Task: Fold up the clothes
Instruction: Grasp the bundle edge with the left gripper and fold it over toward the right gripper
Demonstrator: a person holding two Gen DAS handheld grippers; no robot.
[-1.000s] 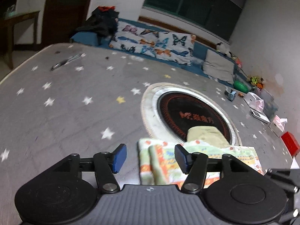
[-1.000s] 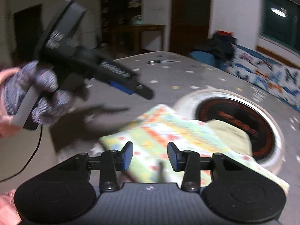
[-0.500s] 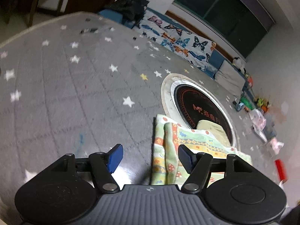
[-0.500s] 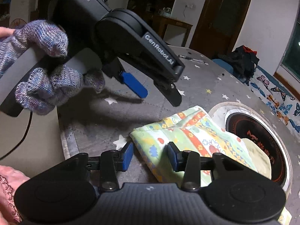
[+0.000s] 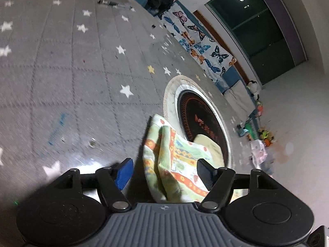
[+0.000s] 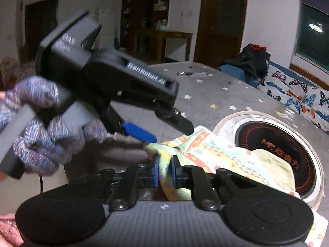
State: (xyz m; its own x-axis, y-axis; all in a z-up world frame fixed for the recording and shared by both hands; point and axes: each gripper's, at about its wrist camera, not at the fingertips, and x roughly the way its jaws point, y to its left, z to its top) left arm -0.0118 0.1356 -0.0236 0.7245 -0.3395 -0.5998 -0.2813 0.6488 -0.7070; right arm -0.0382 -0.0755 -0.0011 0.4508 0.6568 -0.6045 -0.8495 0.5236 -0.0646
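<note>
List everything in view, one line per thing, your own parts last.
patterned garment: one, green, yellow and orange print, folded on the cloth beside the round burner.
round burner: one, black with a pale ring, set into the table.
starred cloth: one, grey with white stars, covers the table.
butterfly cushion: one, white with coloured butterflies, beyond the table.
dark clothes: one pile, black and red, on the far seat.
left gripper: jaws opening, garment between them, pads apart from it.
right gripper: jaws closing, pinching the garment's corner.

White walls, dark window (image 5: 265, 35), wooden door (image 6: 220, 20), butterfly-print cushion (image 5: 197, 41)
</note>
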